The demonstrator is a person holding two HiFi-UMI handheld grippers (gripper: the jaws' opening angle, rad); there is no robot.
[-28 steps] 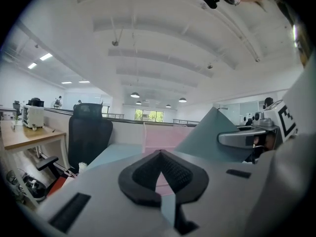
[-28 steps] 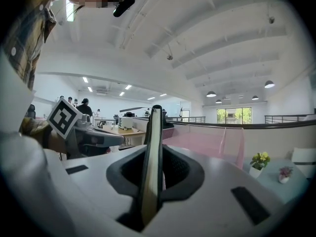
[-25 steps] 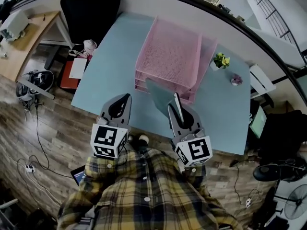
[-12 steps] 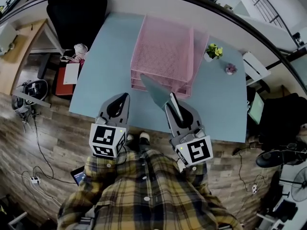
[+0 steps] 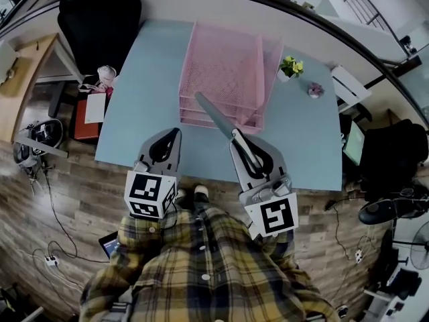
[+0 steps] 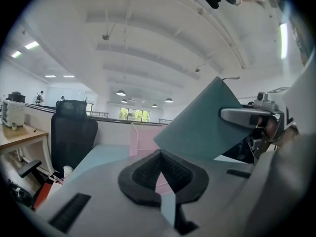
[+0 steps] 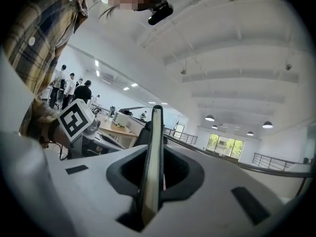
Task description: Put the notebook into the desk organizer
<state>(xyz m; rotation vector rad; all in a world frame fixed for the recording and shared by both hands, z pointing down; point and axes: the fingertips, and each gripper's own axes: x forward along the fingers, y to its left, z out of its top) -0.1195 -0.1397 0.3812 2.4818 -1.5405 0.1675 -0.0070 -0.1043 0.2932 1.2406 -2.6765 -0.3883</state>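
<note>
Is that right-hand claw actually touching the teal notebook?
Touching. The right gripper view shows the right gripper with both jaws pressed against the notebook, which stands edge-on between them.

A pale blue table (image 5: 144, 106) stands along the white wall, with a black office chair (image 5: 100, 19) at its far left corner. On the right end of the top sit a little potted plant (image 5: 289, 66) and, near it, a small pinkish ornament (image 5: 314, 90) — too small to make out. Left of the chair is a wooden desk (image 5: 23, 66). A white power strip (image 5: 50, 261) lies on the wooden floor (image 5: 87, 186) — and a fan (image 5: 420, 250) stands far right.
</note>
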